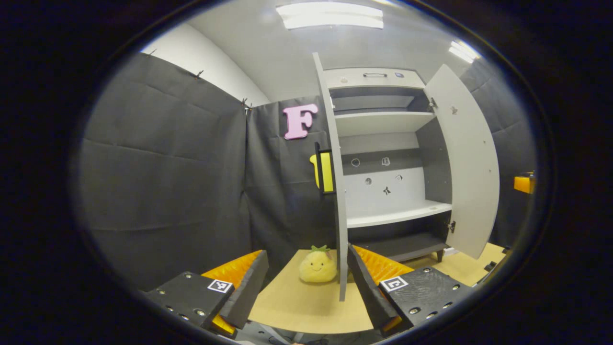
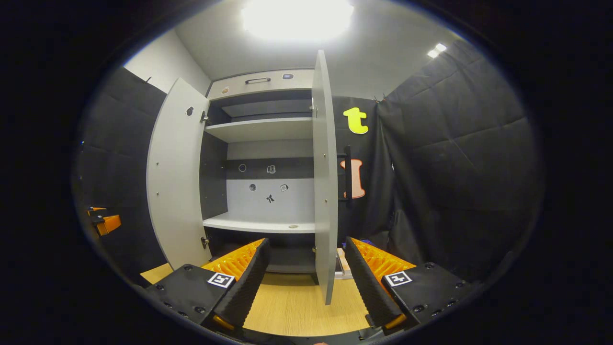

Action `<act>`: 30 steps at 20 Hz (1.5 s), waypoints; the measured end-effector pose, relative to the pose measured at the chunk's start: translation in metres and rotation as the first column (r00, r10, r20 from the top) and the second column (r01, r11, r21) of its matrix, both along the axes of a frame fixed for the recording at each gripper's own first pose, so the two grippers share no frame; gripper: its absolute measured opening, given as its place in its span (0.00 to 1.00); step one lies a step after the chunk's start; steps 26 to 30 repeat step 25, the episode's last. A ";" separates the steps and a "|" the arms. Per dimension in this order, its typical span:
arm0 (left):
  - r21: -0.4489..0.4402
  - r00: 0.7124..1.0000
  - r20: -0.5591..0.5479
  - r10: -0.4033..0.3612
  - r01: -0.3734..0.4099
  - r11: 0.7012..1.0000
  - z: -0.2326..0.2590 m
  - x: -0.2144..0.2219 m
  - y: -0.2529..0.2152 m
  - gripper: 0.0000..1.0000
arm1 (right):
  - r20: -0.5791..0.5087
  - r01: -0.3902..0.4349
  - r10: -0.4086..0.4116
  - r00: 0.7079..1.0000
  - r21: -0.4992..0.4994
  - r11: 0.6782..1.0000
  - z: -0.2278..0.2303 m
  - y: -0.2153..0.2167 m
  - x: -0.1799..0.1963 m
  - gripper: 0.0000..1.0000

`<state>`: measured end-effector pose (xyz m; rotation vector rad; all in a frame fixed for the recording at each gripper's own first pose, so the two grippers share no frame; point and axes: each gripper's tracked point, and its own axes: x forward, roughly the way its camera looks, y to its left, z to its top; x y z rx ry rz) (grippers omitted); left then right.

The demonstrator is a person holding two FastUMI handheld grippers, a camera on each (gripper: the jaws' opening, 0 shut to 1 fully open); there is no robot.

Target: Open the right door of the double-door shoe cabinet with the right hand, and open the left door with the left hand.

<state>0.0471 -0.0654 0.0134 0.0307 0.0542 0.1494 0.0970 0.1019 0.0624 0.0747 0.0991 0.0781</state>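
**Both doors swung wide, fingers spread and empty**

The left gripper (image 1: 306, 292) sits with its fingers parted, nothing between them, and the left door (image 1: 335, 191) stands edge-on just ahead, its lower edge falling between the fingertips toward the right one. Its dark bar handle (image 1: 317, 165) rides on the outer face, up and to the left of the fingers. A plush pineapple (image 1: 317, 265) rests on the tabletop (image 1: 306, 306) ahead, between the fingers.

Over at the right gripper (image 2: 306, 287), same story: fingers apart, holding nothing, the right door (image 2: 325, 191) edge-on between them and its handle (image 2: 347, 172) up above the right finger. The shoe cabinet (image 2: 261, 129) shows bare shelves ahead of the left finger.

These panels look like stiff, flat board on hinges — light to swing, smooth on the faces, so likely slippery to pinch. The handle bars are the sensible hold; a thin edge pinch could slide.
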 end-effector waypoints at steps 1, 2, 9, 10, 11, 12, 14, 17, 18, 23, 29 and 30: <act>0.009 1.000 0.005 0.007 -0.007 1.000 0.002 -0.001 0.002 0.96 | 0.003 0.006 -0.006 1.000 -0.002 1.000 0.001 -0.001 0.000 0.98; 0.018 1.000 0.007 0.012 -0.012 1.000 0.003 -0.002 0.005 0.96 | 0.005 0.009 -0.009 1.000 0.000 1.000 0.002 -0.003 0.000 0.98; 0.040 0.999 0.018 0.035 -0.035 0.999 0.009 0.000 0.012 0.96 | 0.016 0.012 -0.013 1.000 0.010 1.000 0.007 -0.001 -0.001 0.93; 0.038 0.999 0.017 0.033 -0.034 0.999 0.009 0.000 0.013 0.96 | 0.018 0.011 -0.011 1.000 0.008 1.000 0.009 -0.001 -0.001 0.93; 0.036 0.999 0.018 0.033 -0.033 0.999 0.009 0.000 0.013 0.96 | 0.018 0.012 -0.012 1.000 0.004 1.000 0.008 0.000 -0.002 0.98; 0.034 0.999 0.018 0.030 -0.031 0.999 0.009 0.000 0.013 0.96 | 0.017 0.012 -0.012 1.000 0.001 1.000 0.008 0.000 -0.003 0.98; 0.031 0.999 0.019 0.026 -0.027 0.999 0.009 0.001 0.012 0.96 | 0.014 0.015 -0.015 1.000 0.001 1.000 0.008 -0.001 -0.004 0.98; 0.034 1.000 0.022 0.012 -0.012 0.999 0.009 0.002 0.008 0.96 | 0.023 0.025 -0.025 0.999 0.009 1.000 0.012 -0.003 -0.006 0.98; 0.035 1.000 0.023 0.010 -0.010 0.999 0.009 0.002 0.008 0.96 | 0.026 0.028 -0.029 0.999 0.011 1.000 0.012 -0.004 -0.006 0.93; 0.045 0.999 0.035 0.010 -0.012 0.999 0.010 0.003 0.008 0.96 | 0.023 0.036 -0.036 0.999 0.006 0.999 0.010 -0.005 -0.007 0.98; 0.050 0.999 0.038 0.009 -0.011 0.999 0.012 0.003 0.008 0.96 | 0.025 0.039 -0.039 0.999 0.012 0.999 0.011 -0.005 -0.008 0.98; 0.050 0.999 0.038 0.009 -0.011 0.999 0.012 0.003 0.008 0.96 | 0.025 0.039 -0.039 0.999 0.012 0.999 0.011 -0.005 -0.008 0.98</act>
